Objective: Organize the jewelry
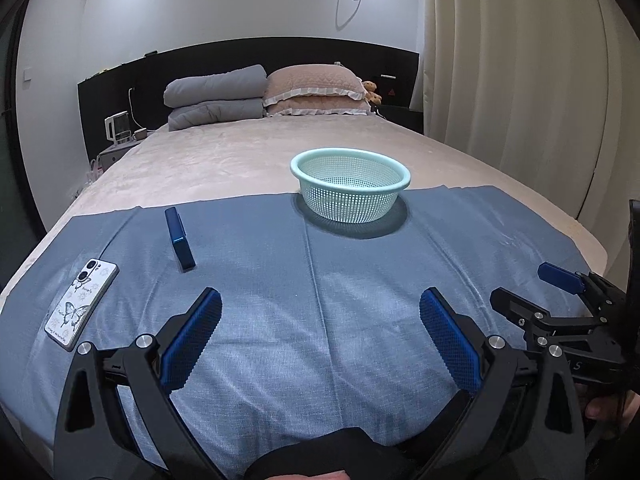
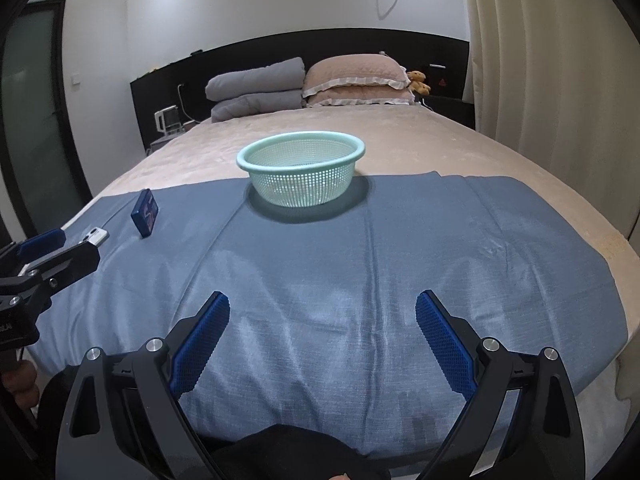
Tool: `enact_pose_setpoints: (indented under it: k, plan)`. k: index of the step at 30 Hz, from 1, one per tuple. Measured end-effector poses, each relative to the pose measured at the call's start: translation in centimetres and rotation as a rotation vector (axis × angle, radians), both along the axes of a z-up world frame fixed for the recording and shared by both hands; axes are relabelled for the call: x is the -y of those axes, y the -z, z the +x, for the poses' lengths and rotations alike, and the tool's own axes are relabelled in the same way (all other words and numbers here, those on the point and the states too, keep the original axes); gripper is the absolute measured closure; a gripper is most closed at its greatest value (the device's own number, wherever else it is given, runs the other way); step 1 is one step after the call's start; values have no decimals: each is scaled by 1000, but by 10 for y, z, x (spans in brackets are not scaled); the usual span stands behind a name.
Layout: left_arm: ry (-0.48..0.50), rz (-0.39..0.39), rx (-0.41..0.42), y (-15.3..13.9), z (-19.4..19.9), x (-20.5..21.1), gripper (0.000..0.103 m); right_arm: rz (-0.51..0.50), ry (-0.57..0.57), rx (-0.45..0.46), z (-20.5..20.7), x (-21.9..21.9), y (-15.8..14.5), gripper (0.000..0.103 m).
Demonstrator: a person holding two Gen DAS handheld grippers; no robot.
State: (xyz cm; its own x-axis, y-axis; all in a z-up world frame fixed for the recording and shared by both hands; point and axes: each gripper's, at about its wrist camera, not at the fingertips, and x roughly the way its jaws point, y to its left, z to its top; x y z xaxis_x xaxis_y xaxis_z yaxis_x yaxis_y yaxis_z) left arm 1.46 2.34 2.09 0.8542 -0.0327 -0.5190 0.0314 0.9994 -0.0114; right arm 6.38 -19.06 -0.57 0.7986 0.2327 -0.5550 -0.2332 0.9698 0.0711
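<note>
**Left wrist view: both hand-held grippers open over the blue cloth, nothing held**

Left hand-held gripper (image 1: pixel 320 322): jaws spread wide, blue textured pads (image 1: pixel 191 340) facing each other across bare cloth, nothing between them. It hovers low over the near edge of a blue cloth (image 1: pixel 320 264) spread across the foot of a bed (image 1: pixel 240 152).

Right hand-held gripper (image 2: pixel 322 326): same posture, jaws wide apart, empty, over the cloth's near middle. Seen from the left camera it sits at the right edge of frame, beside the left one.

Ahead and left of the left gripper: a dark blue box (image 1: pixel 180 238), closed, lying on the cloth. Whether it holds jewelry cannot be told; no loose jewelry is visible. Nearer the left edge, apart from the box, a phone (image 1: pixel 82 304) lies back-up, its case printed with butterflies.

Further out, at the cloth's far edge: a pale green perforated basket (image 1: pixel 351 190), upright, looking empty from this angle. Its base straddles the boundary between cloth and the pink bedspread.

Beyond: folded grey quilt (image 1: pixel 216 98), pink frilled pillows (image 1: pixel 316 90), dark headboard (image 1: pixel 248 60), curtain (image 1: pixel 512 60) on the right.
</note>
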Motion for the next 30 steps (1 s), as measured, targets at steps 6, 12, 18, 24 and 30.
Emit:
enact_pose_setpoints:
  k: [6, 12, 18, 24, 30]
  plan:
    - [-24, 3, -19, 3, 2, -1, 6, 4, -4, -14, 2, 0, 2, 13]
    - [-30, 11, -29, 5, 3, 0, 6, 9, -11, -24, 4, 1, 3, 13]
    - [-16, 25, -31, 6, 2, 5, 6, 14, -11, -28, 4, 3, 4, 13]
    - [-15, 39, -28, 6, 1, 9, 6, 5, -12, -28, 4, 1, 4, 13]
    - [-6, 54, -26, 7, 0, 15, 6, 9, -16, -22, 3, 1, 3, 13]
